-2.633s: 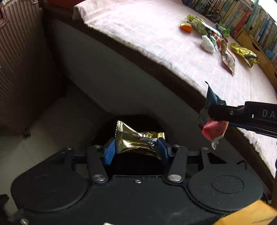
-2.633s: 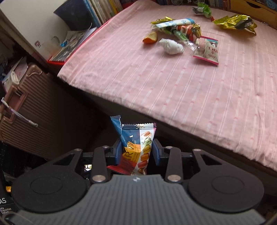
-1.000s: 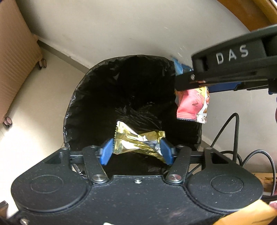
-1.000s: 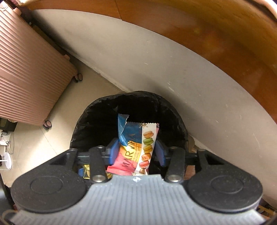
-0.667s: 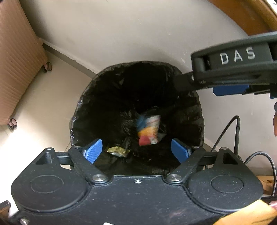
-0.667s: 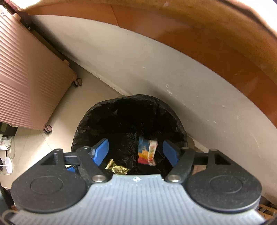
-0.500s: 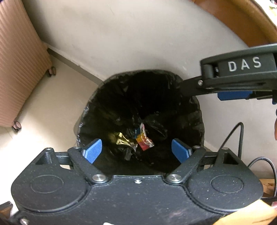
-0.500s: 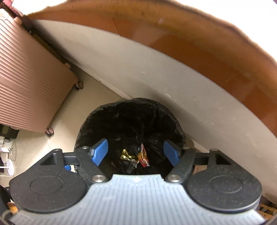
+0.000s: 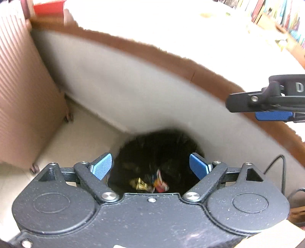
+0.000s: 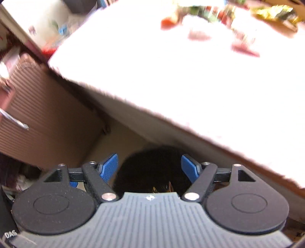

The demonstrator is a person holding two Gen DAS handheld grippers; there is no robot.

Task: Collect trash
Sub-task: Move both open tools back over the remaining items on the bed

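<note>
A black-lined trash bin [image 9: 158, 145] stands on the floor against the bed's side. Inside it lie a gold wrapper [image 9: 139, 184] and a red-and-blue snack packet [image 9: 161, 184]. My left gripper [image 9: 150, 167] hangs open above the bin with nothing between its blue pads. My right gripper [image 10: 149, 168] is open too and holds nothing; the bin [image 10: 152, 164] shows dark beyond it. In the left wrist view the right gripper [image 9: 266, 106] juts in from the right. More wrappers [image 10: 228, 21] lie blurred on the bed's far side.
A ribbed pink suitcase [image 9: 24, 99] on wheels stands left of the bin, also visible in the right wrist view [image 10: 47, 124]. The bed [image 10: 171, 66] with its pale sheet overhangs the bin. A black cable [image 9: 280, 171] runs along the floor at right. Books [image 9: 282, 13] line the far side.
Both grippers opened and dropped the gold wrapper and the snack packet into the bin. Both have since lifted and tilted up, so the bed has come back into view.
</note>
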